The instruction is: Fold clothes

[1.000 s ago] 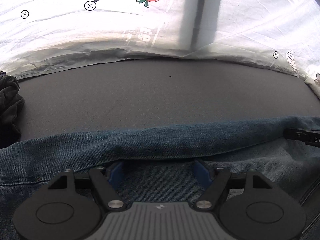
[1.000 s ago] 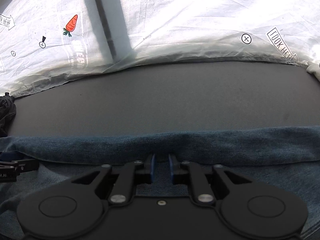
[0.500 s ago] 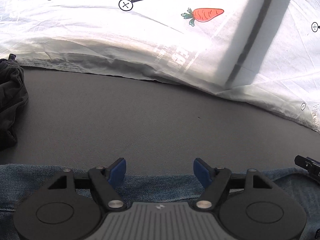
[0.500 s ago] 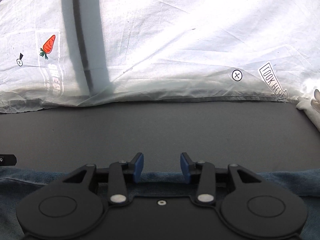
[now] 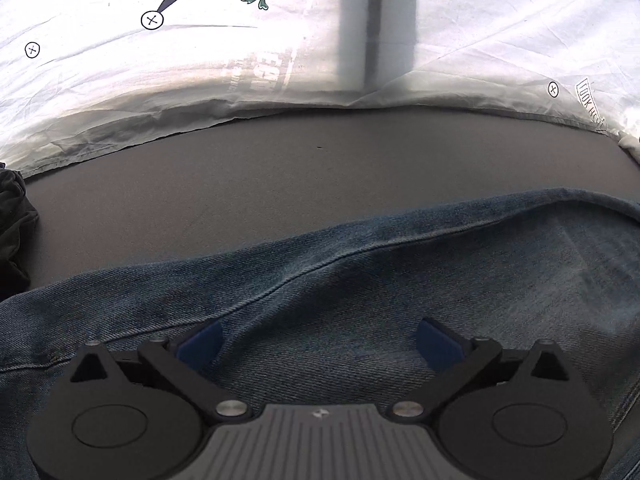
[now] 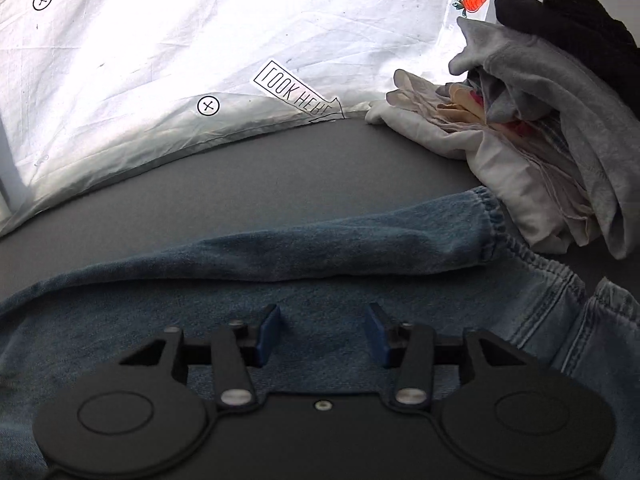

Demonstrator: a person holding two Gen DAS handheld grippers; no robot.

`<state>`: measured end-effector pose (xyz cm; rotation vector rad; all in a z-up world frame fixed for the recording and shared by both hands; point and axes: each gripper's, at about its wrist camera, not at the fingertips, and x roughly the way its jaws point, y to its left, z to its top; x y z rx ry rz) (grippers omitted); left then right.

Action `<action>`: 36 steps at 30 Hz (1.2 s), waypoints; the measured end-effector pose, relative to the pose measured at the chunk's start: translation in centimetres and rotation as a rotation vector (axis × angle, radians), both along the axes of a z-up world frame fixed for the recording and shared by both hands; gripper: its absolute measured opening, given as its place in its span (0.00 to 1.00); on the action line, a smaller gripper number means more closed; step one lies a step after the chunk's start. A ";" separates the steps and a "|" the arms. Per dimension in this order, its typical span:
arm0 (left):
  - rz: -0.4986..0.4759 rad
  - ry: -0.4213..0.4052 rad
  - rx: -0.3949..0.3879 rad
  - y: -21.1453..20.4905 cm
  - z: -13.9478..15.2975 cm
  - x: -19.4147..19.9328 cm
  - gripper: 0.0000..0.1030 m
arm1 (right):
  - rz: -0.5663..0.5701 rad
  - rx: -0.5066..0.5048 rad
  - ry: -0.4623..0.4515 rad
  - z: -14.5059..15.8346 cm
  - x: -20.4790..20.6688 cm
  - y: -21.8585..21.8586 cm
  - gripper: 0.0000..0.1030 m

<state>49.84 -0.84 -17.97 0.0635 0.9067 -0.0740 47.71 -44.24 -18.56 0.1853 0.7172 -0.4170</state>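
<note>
A pair of blue denim jeans [image 5: 360, 288] lies flat on the grey table [image 5: 280, 176]. My left gripper [image 5: 318, 340] is open and empty, hovering over the denim with its blue pads wide apart. In the right wrist view the jeans [image 6: 320, 256] show an elastic cuff at the right, and a folded edge runs across the middle. My right gripper [image 6: 323, 334] is open and empty, low over the denim.
A pile of mixed clothes [image 6: 532, 128], white, grey and black, sits at the right on the table [image 6: 240, 184]. A dark garment [image 5: 14, 224] lies at the left edge. A white printed sheet [image 5: 200, 60] hangs behind the table.
The right gripper, shut on the denim a second ago, has opened and swung right toward the clothes pile. The left gripper stayed open and has drawn back over the jeans.
</note>
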 end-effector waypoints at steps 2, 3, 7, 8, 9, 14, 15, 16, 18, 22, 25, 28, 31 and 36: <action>-0.005 -0.004 -0.003 0.2 0.2 0.1 1.00 | 0.004 -0.028 0.003 -0.1 1.8 -1.5 0.46; -0.008 -0.007 -0.004 0.2 0.2 0.1 1.00 | 0.012 -0.045 0.008 -0.1 3.0 -2.2 0.47; -0.010 -0.042 -0.004 0.2 0.4 -0.2 1.00 | -0.024 -0.047 -0.013 -0.5 7.4 -5.2 0.53; -0.009 -0.046 -0.003 0.2 0.5 -0.2 1.00 | -0.039 -0.041 -0.022 -0.6 8.5 -5.9 0.61; -0.009 -0.046 -0.003 0.2 0.5 -0.2 1.00 | -0.043 -0.046 -0.021 -0.7 9.3 -6.2 0.69; -0.011 -0.045 -0.003 0.3 0.5 -0.1 1.00 | -0.054 -0.069 -0.006 -0.9 11.9 -7.5 0.83; -0.011 -0.045 -0.003 0.3 0.5 -0.1 1.00 | -0.054 -0.069 0.003 -0.8 11.7 -7.4 0.84; -0.011 -0.045 -0.003 0.3 0.5 0.0 1.00 | -0.053 -0.069 0.012 -0.6 11.5 -7.3 0.83; -0.010 -0.044 -0.004 0.4 0.5 -0.1 1.00 | -0.044 -0.096 0.019 0.0 10.3 -6.5 0.83; -0.013 -0.026 -0.003 0.5 0.7 0.0 1.00 | -0.008 -0.187 -0.014 2.2 4.2 -2.6 0.91; 0.014 0.031 0.000 0.7 1.7 0.2 1.00 | 0.017 -0.237 0.003 3.0 -1.7 -0.2 0.95; 0.066 0.011 -0.042 1.4 3.7 -1.8 1.00 | 0.001 -0.283 0.049 3.2 -8.3 1.1 0.96; 0.087 -0.018 -0.075 1.8 5.7 -6.0 1.00 | -0.078 -0.242 0.095 2.9 -14.5 0.4 0.96; 0.085 0.029 -0.090 0.5 5.7 -14.0 1.00 | -0.263 -0.072 0.128 2.1 -23.4 -2.8 0.96</action>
